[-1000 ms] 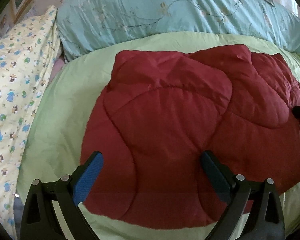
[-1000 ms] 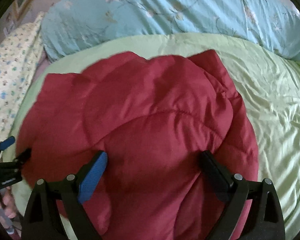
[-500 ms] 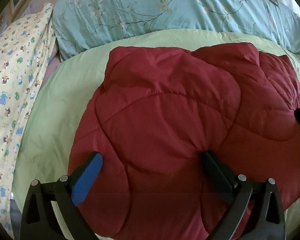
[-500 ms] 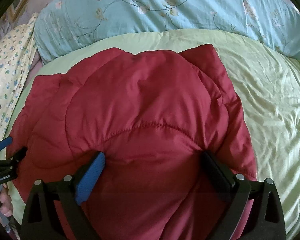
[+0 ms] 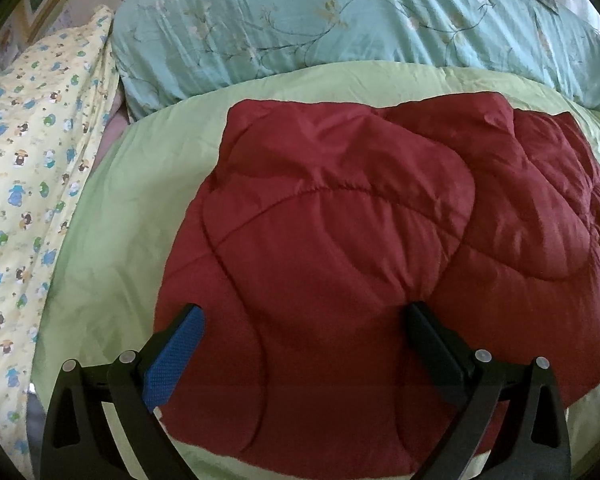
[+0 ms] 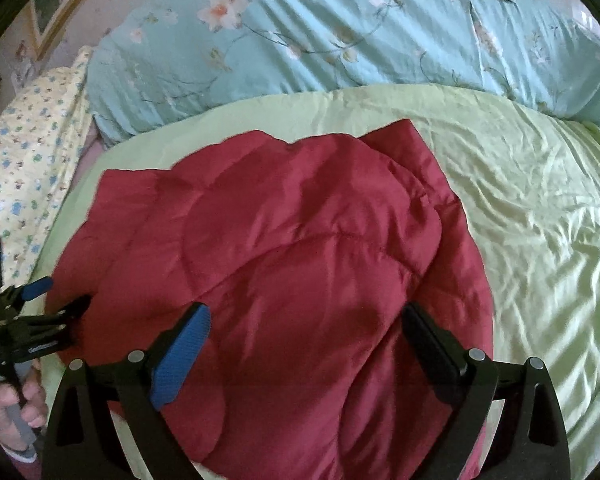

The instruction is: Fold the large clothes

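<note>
Maroon quilted fabric filled the middle of both wrist views: a padded garment (image 5: 340, 272), already doubled over itself into a thick bundle, lay on the pale green sheet (image 5: 112, 232) of a bed, with a turquoise floral quilt (image 5: 340, 28) bunched along the far side and a yellow printed cloth (image 5: 28, 152) off to the left. The left gripper (image 5: 304, 320) hovered over the bundle's near-left part with its blue pad (image 5: 176, 356) and black finger spread wide, holding nothing. The right gripper (image 6: 306, 320) hung over the near-right part, likewise agape and empty, and in its view the left tool appeared at the far left edge, a hand (image 6: 16, 404) wrapped round its handle. The bundle's long axis seemed to run left to right across the bed, square to the direction both pairs of fingers pointed, so each gripper faced one half of the near edge, neither clearly closer than the other. By that layout, the coming move probably called for both to drop onto that near hem together; whether they touched the cloth already could not be told.
</note>
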`<state>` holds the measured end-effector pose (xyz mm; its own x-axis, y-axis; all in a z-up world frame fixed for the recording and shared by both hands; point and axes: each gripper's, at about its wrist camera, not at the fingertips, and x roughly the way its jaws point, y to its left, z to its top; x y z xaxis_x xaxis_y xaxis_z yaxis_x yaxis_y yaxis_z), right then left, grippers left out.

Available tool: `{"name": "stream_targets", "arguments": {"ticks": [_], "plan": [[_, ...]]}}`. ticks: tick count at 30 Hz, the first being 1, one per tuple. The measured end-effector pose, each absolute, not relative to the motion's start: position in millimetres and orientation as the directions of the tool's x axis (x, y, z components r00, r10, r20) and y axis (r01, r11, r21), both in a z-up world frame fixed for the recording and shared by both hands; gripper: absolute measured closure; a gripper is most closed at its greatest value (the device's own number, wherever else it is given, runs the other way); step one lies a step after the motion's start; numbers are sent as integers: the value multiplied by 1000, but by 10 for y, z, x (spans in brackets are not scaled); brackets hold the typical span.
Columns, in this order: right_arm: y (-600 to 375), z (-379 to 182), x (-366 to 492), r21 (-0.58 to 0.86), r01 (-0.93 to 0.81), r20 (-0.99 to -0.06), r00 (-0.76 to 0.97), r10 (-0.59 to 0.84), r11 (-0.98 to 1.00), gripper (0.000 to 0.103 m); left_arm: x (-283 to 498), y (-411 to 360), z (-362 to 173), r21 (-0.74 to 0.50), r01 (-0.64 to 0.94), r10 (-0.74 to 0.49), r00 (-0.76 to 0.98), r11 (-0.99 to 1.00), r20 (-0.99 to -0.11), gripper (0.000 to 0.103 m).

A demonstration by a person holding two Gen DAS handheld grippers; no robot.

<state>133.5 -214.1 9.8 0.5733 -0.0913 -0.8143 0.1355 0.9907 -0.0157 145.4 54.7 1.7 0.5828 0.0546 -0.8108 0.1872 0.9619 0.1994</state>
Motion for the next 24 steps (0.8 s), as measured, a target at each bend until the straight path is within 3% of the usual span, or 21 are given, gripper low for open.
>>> {"name": "stream_targets", "arguments": {"ticks": [24], "plan": [[-1431,225,722,-59,0,-837,545,-49,998,5,641,722,418,149,207,-13,625,967,-780,1]]}}
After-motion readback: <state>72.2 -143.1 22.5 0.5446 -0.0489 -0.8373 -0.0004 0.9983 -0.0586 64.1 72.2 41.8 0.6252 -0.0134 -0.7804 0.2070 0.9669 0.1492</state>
